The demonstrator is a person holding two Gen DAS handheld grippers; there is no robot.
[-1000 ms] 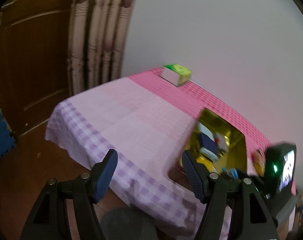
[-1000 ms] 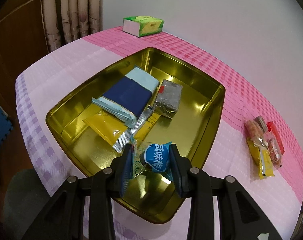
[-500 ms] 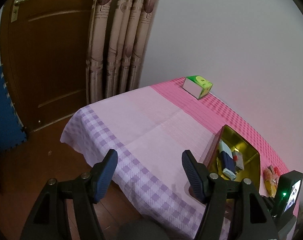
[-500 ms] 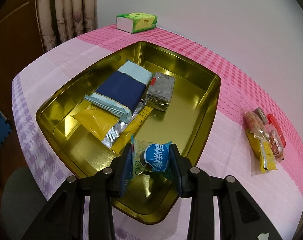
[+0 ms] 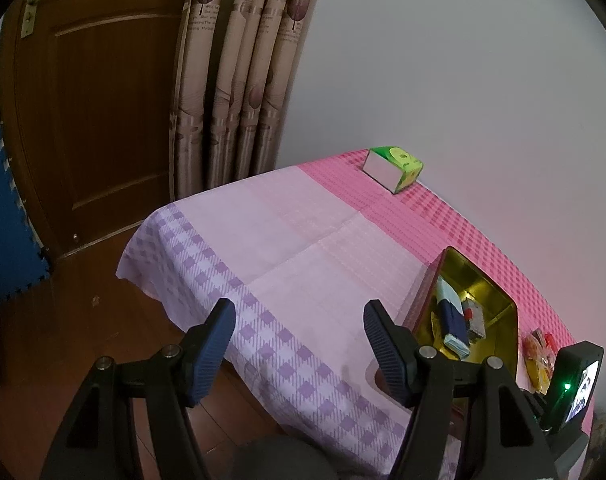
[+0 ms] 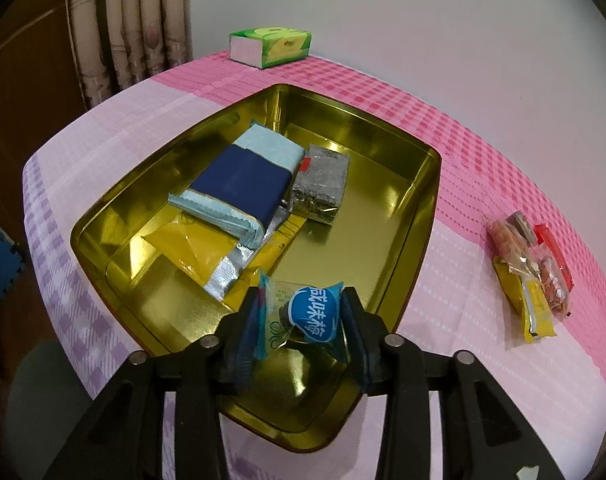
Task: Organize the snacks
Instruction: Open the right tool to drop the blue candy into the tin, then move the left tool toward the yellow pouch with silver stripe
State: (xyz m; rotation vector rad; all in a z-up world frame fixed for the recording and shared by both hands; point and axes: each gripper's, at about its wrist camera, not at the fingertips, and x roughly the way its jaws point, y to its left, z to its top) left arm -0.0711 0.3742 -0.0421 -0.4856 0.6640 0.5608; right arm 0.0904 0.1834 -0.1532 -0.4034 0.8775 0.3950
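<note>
Right wrist view: gold tin (image 6: 419,200) on the worktop (image 6: 463,360) holds a blue packet (image 6: 241,182), grey packet (image 6: 321,184) and yellow sachet (image 6: 201,252). Right gripper (image 6: 301,318), fingers (image 6: 249,320) just easing apart, has a blue candy (image 6: 309,312) between them above the tin's near end. Left gripper (image 5: 299,350) fingers spread wide, empty. Loose snacks (image 6: 531,276) lie right of the tin.

Gold tin tray (image 6: 419,216) on the worktop, open-topped. Inside: navy and light-blue packet (image 6: 243,180) lying partly on a yellow foil-edged packet (image 6: 201,254), grey packet (image 6: 321,184) just beside it. Blue-label candy packet (image 6: 307,312) sits over the tray's near end. Small pile of loose snack packets (image 6: 531,276) right of the tray, apart from it.
</note>
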